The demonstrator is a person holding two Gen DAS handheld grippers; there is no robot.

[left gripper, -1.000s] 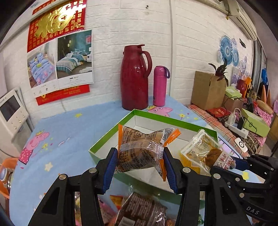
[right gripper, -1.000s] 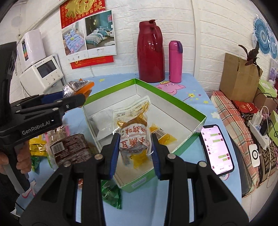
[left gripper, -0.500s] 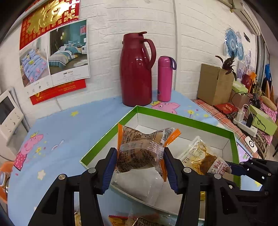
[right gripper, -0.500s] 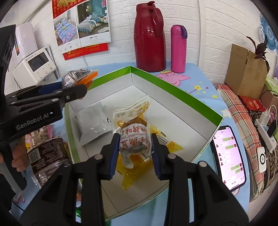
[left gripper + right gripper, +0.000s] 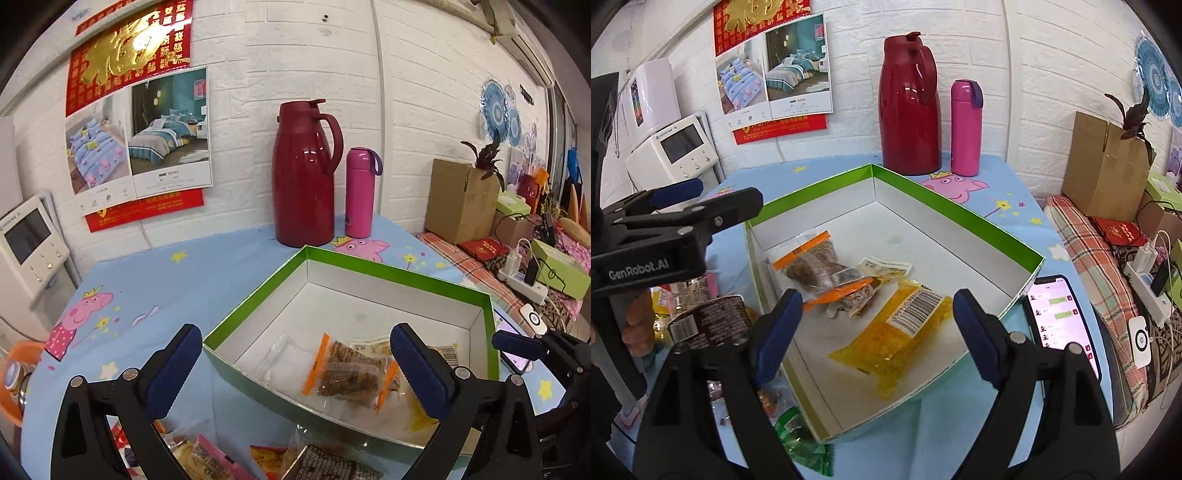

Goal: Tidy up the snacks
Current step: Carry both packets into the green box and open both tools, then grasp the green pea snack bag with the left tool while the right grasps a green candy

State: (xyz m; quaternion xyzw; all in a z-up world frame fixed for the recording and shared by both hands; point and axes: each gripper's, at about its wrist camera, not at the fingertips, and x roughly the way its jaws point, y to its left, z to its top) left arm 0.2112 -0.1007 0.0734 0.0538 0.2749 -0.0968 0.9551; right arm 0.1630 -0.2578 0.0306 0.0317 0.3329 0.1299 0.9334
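Snacks (image 5: 236, 459) still loose on the bench lie just below the left tool (image 5: 295, 373), nearer it; both tools gape wide, empty, right tool (image 5: 877, 336) over the box (image 5: 960, 218).

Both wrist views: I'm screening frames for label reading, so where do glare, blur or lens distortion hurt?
Left wrist view: fisheye bows the white brick wall, glare streaks the glossy dark-red thermos jug, and the orange-edged clear snack packet looks soft. Right wrist view: the barcode on the yellow snack pouch shows clearly, but the lit smartphone screen is washed out.

Box (image 5: 960, 218) far half bare (snacks (image 5: 849, 291) near).
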